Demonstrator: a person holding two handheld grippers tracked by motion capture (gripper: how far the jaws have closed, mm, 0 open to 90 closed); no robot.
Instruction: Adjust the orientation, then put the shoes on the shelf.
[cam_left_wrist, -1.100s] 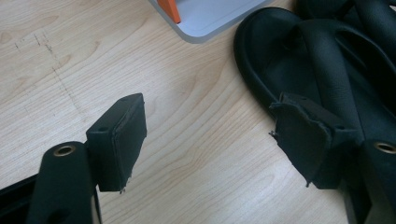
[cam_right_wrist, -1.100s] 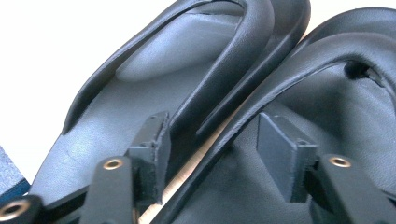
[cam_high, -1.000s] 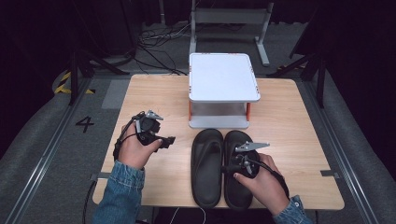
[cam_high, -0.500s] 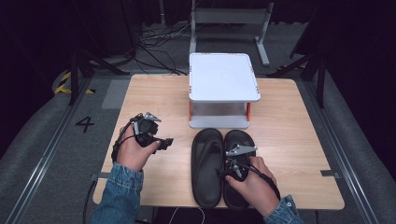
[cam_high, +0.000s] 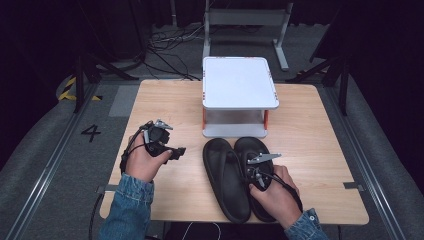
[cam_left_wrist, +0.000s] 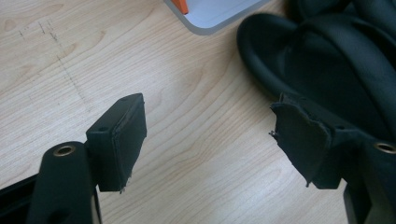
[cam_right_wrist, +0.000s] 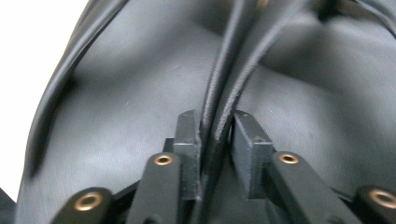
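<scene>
Two black flip-flop sandals lie side by side at the table's front centre, the left sandal (cam_high: 224, 175) and the right sandal (cam_high: 251, 144). My right gripper (cam_high: 256, 172) rests on the right sandal. In the right gripper view that gripper (cam_right_wrist: 215, 123) is shut on the sandal's straps (cam_right_wrist: 224, 65), which run up between the jaws over the dark footbed (cam_right_wrist: 140, 93). My left gripper (cam_high: 176, 151) hovers over bare wood left of the sandals. It (cam_left_wrist: 210, 126) stands open with nothing between its jaws, and the left sandal's toe (cam_left_wrist: 336, 60) lies beyond its right jaw.
A white two-level stand (cam_high: 240, 82) with orange posts sits at the table's back centre, just beyond the sandals' toes; its base corner (cam_left_wrist: 215, 11) appears in the left gripper view. The wooden table (cam_high: 320, 130) has bare room on both sides. Dark floor and cables surround it.
My right hand and gripper have shifted slightly left and settled over the right sandal's straps. The left gripper has barely moved.
</scene>
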